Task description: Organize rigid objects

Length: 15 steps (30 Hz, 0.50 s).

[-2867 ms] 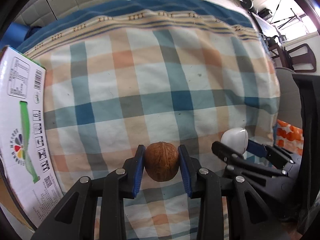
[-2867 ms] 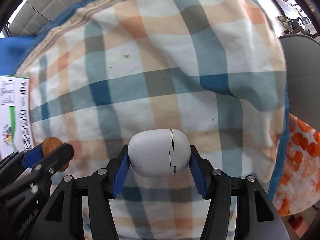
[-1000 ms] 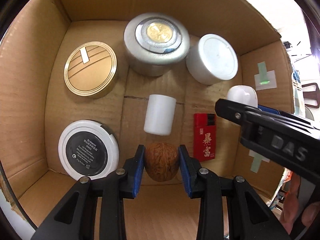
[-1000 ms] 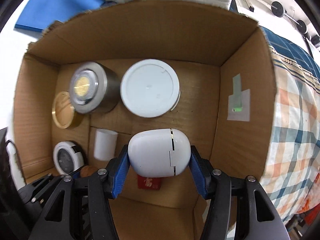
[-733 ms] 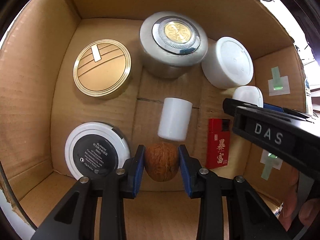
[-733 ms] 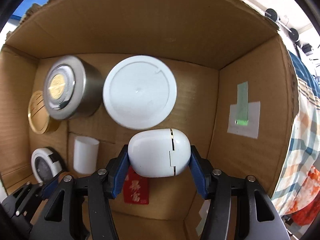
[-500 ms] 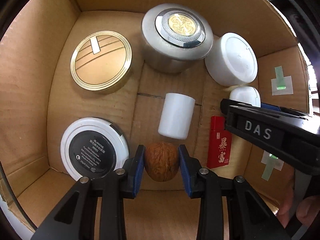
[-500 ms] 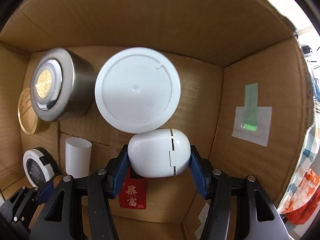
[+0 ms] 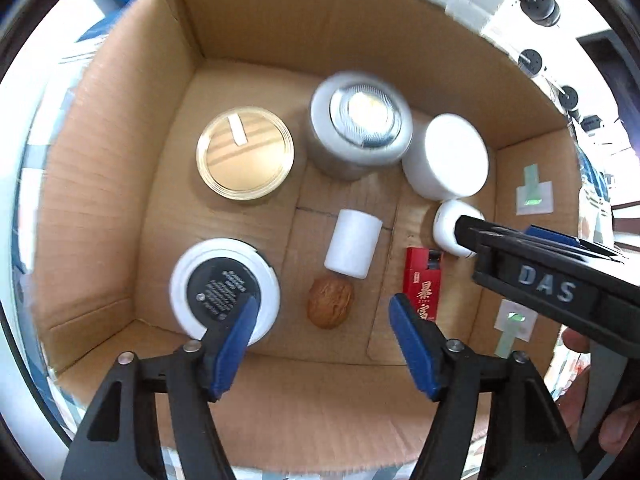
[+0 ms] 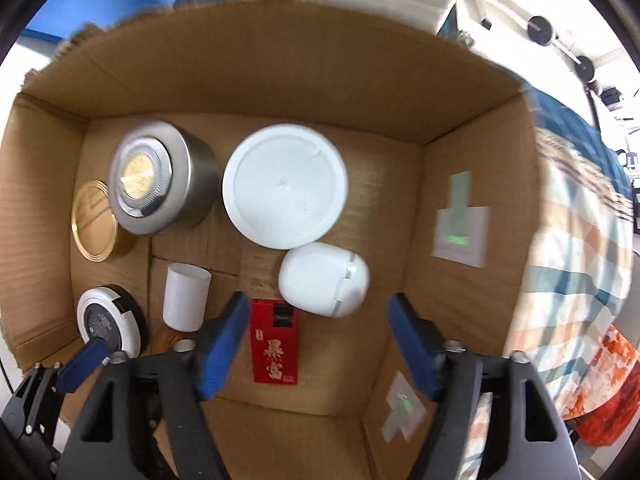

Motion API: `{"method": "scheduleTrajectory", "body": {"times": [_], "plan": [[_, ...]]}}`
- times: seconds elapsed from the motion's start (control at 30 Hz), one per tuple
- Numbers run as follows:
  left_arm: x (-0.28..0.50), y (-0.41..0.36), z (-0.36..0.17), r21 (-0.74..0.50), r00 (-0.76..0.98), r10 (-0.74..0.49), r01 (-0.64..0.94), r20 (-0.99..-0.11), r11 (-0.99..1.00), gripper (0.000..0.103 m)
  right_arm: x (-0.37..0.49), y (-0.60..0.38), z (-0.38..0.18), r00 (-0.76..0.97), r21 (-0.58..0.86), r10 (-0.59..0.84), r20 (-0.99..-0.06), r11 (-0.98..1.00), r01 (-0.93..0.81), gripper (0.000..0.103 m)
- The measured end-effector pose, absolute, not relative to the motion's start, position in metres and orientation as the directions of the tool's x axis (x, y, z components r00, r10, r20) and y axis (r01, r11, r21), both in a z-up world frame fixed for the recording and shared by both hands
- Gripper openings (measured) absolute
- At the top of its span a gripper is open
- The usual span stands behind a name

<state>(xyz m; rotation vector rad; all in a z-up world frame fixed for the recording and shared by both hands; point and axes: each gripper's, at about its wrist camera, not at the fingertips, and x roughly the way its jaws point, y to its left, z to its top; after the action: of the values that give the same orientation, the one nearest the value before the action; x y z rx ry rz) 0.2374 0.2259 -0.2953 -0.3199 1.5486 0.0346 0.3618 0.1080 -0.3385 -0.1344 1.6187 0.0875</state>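
Left tool (image 9: 322, 334) jaws apart, just opened, walnut (image 9: 330, 306) loose on cardboard box (image 9: 328, 28) floor near its front wall; right tool (image 10: 316, 334) jaws apart too, just opened, white egg-shaped case (image 10: 323, 284) lying free toward box's right wall, beside red lighter (image 10: 274, 346)

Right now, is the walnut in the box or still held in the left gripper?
In the box. The walnut lies on the cardboard box floor, clear of the left gripper, whose jaws have just been opening.

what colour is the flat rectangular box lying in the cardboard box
Red with gold characters, on the flat rectangular box; it shows best in the right wrist view.
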Motion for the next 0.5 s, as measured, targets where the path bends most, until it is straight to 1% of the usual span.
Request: {"method": "scheduleTrajectory", "body": {"times": [0.07,0.1,0.17,0.2,0.23,0.3,0.4,0.43,0.5], "plan": [[0.235,0.228,-0.282,-0.175,0.055,-0.167,-0.224,-0.984,0.959,0.078,0.361,0.104,-0.326,-0.038,-0.019,-0.024,-0.999,0.991,-0.131,0.079],[0.233,0.228,-0.275,-0.173,0.071,-0.161,-0.224,-0.984,0.959,0.080,0.360,0.099,-0.318,-0.030,-0.016,-0.020,-0.999,0.992,-0.125,0.079],[0.230,0.235,-0.263,-0.155,0.093,-0.137,-0.218,-0.986,0.964,0.091,0.354,0.093,-0.306,-0.015,-0.012,-0.014,-1.000,0.993,-0.117,0.079],[0.228,0.237,-0.260,-0.143,0.102,-0.124,-0.215,-0.987,0.966,0.095,0.349,0.089,-0.300,-0.011,-0.005,-0.006,-1.000,0.994,-0.112,0.079],[0.226,0.236,-0.254,-0.129,0.108,-0.108,-0.212,-0.988,0.969,0.103,0.345,0.086,-0.295,-0.009,0.004,0.003,-1.000,0.994,-0.106,0.081],[0.221,0.237,-0.243,-0.097,0.120,-0.073,-0.204,-0.990,0.974,0.103,0.325,0.085,-0.284,0.000,0.012,0.012,-1.000,0.995,-0.096,0.086],[0.219,0.245,-0.224,-0.076,0.151,-0.046,-0.202,-0.987,0.976,0.103,0.301,0.080,-0.276,0.015,0.029,0.030,-0.999,0.996,-0.083,0.088],[0.216,0.245,-0.217,-0.067,0.165,-0.034,-0.199,-0.986,0.978,0.103,0.295,0.078,-0.272,0.020,0.038,0.040,-0.999,0.996,-0.081,0.093],[0.213,0.251,-0.212,-0.052,0.186,-0.016,-0.192,-0.983,0.980,0.103,0.279,0.073,-0.265,0.034,0.058,0.061,-0.998,0.995,-0.075,0.098]]}}
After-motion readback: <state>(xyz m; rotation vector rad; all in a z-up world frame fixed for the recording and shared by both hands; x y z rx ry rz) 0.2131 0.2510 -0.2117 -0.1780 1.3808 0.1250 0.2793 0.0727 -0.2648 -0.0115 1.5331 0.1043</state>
